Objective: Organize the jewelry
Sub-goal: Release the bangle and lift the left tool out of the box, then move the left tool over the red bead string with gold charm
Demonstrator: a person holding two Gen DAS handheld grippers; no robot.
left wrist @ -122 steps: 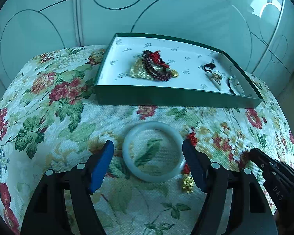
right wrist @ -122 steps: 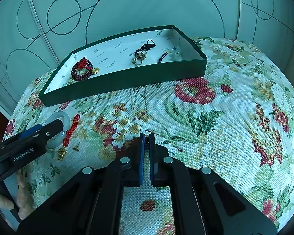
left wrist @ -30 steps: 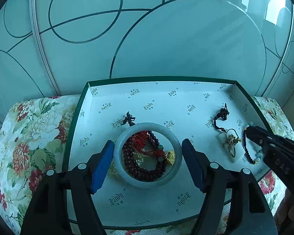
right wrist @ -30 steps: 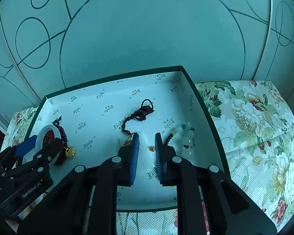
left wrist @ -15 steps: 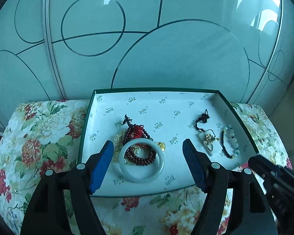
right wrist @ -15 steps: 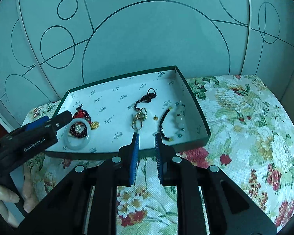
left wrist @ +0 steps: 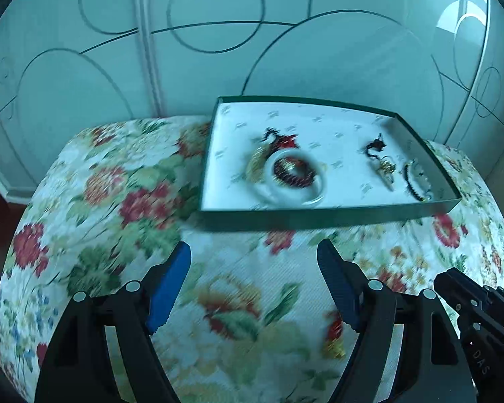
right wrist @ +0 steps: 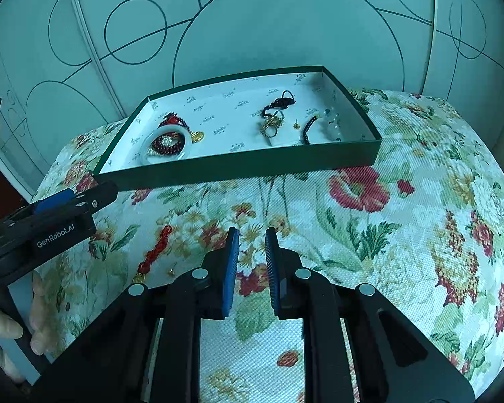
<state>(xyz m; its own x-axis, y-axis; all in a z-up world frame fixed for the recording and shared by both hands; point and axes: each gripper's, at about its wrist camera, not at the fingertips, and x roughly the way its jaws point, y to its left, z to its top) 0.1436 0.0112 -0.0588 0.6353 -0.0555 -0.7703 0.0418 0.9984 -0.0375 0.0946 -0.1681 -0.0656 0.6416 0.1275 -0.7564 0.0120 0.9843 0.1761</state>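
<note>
Lying in the green box (right wrist: pixel 238 164) around the dark bead bracelet (right wrist: pixel 167 143), the pale bangle (left wrist: pixel 294 178) has left the left gripper (left wrist: pixel 253 282), which has pulled back over the floral cloth (right wrist: pixel 369 235), jaws wide and empty. The right gripper (right wrist: pixel 251 268) has withdrawn too, jaws narrowly apart, near a red tassel charm (right wrist: pixel 153 255).

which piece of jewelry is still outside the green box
The red beaded strand with a gold charm, lying on the floral cloth ahead of the right gripper. The bangle and other pieces sit inside the green box.

My left claw (left wrist: pixel 254 288) is black with blue pads (left wrist: pixel 169 282) and silver screws. "GenRobot.AI" is printed white on it; my bare hand (right wrist: pixel 6 332) shows below.
</note>
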